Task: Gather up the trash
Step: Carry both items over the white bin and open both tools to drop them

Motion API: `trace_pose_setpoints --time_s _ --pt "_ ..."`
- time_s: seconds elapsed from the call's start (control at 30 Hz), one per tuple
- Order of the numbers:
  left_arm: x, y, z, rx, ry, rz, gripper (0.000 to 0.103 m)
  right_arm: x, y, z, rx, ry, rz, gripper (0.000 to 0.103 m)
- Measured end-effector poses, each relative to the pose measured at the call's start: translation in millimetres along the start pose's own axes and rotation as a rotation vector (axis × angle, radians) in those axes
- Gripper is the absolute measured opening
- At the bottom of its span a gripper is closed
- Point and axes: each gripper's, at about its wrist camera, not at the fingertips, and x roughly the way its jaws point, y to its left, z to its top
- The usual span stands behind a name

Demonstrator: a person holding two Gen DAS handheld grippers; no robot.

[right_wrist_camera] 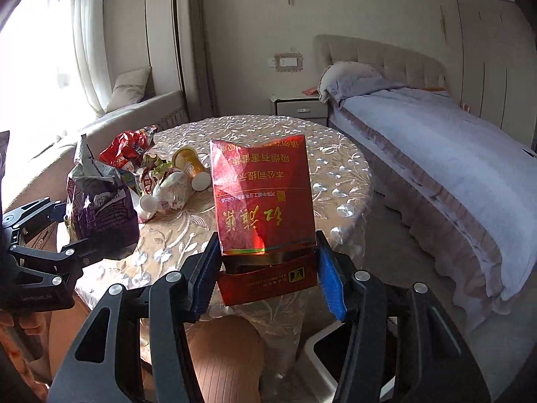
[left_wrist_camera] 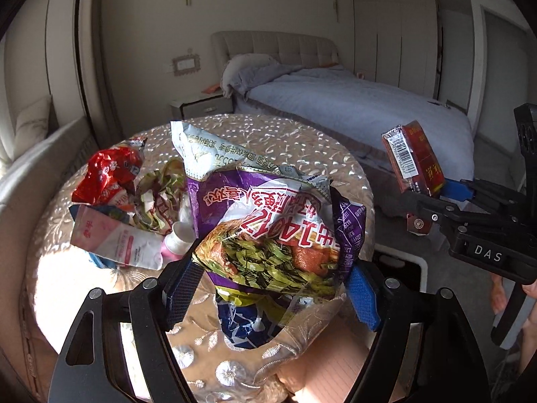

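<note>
- Left tongs (left_wrist_camera: pixel 272 288) pinch a purple noodle bag (left_wrist_camera: pixel 268 231) above the near table edge.
- Right tongs (right_wrist_camera: pixel 265 277) pinch a red cigarette box (right_wrist_camera: pixel 263 201), lifted over the table (right_wrist_camera: pixel 335 174).
- More wrappers (left_wrist_camera: pixel 110 174) and small bottles (right_wrist_camera: pixel 174 189) lie on the table's left part.
- Far behind stands a bed (right_wrist_camera: pixel 436 134).

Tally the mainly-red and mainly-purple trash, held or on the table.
Red: 2, cigarette pack in right gripper, crumpled wrapper on table
Purple: 1, noodle bag in left gripper
Total: 3
</note>
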Motion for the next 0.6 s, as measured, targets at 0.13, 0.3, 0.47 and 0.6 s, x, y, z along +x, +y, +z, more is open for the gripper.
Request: trace_pose_setpoints --time_s 0.13,0.3,0.47,0.6 --pt "14 -36 7 0.059 0.008 -0.062 0.076 -11 -25 -12 0.035 0.008 -0.061 0.055" --pt "36 -78 10 0.145 0.027 -0.131 0.076 -21 -57 -30 0.07 0.034 -0.131 0.055" --pt "64 -105 10 0.191 0.072 -0.181 0.076 -24 -83 -50 0.118 0.064 -0.171 0.055" --pt "91 -122 8 0.231 0.124 -0.225 0.076 -16 -103 -66 0.138 0.097 -0.175 0.055"
